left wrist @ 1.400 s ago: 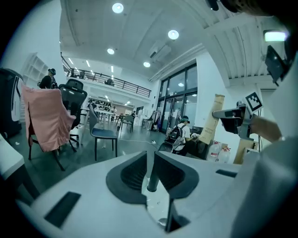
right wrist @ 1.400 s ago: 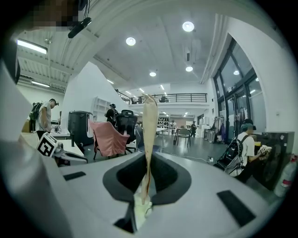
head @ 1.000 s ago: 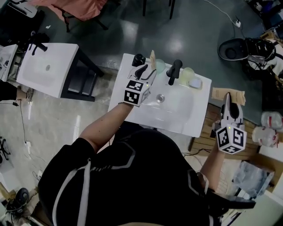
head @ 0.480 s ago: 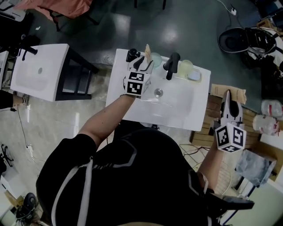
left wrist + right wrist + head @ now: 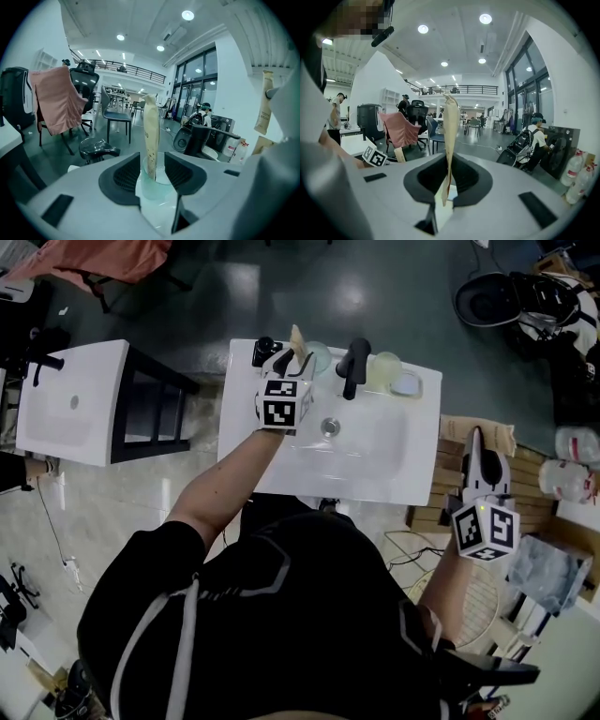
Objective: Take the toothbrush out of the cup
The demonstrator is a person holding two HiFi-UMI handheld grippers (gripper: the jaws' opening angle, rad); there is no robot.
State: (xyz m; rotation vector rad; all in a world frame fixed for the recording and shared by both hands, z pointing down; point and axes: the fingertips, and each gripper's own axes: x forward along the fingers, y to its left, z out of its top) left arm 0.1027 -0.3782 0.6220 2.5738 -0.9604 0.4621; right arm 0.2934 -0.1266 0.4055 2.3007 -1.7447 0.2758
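— Now, the left tongs: what have they got?

— They are open, one jaw to each side of the pale green cup, which sits in the gap between them.

— And the toothbrush?

— The toothbrush, in a paper wrap, stands upright in that cup and rises well above the jaws.

— The right tongs?

— The right tongs are closed on a thin paper sleeve much like that wrap. They pinch it near its lower end, and it points upward.

— Where does the cup stand?

— On the back rim of the white sink, just left of the black faucet in the head view. A second cup stands at the faucet's other side. The right tongs hang well off to the right of the sink, apart from all of it.
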